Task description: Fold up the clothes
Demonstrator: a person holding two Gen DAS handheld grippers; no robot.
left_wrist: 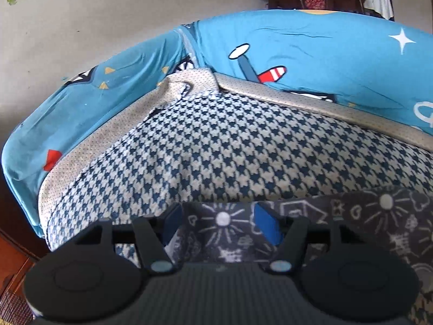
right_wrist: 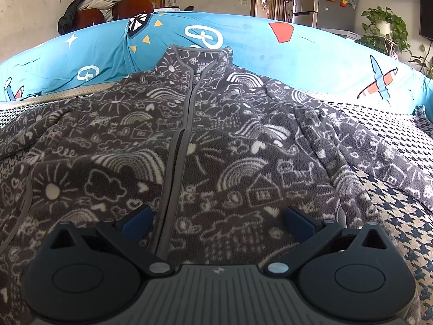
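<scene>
A dark grey fleece jacket (right_wrist: 216, 140) printed with white suns, rainbows and houses lies spread front up on a houndstooth cover (right_wrist: 392, 216), its zip running up the middle to the collar. My right gripper (right_wrist: 216, 220) hovers open just above the jacket's lower front, fingers either side of the zip, nothing between them. In the left wrist view my left gripper (left_wrist: 220, 224) stands open over an edge of the same jacket (left_wrist: 351, 224); fleece shows between its blue pads (left_wrist: 266, 224) but they do not press on it.
The houndstooth cover (left_wrist: 230, 149) lies over a pale dotted sheet (left_wrist: 297, 97). A blue cartoon-print bolster (left_wrist: 311, 51) runs along the far side, and also appears as the blue bolster (right_wrist: 243, 40). Beyond stand chairs (right_wrist: 130, 8), a fridge (right_wrist: 333, 8) and a potted plant (right_wrist: 384, 24).
</scene>
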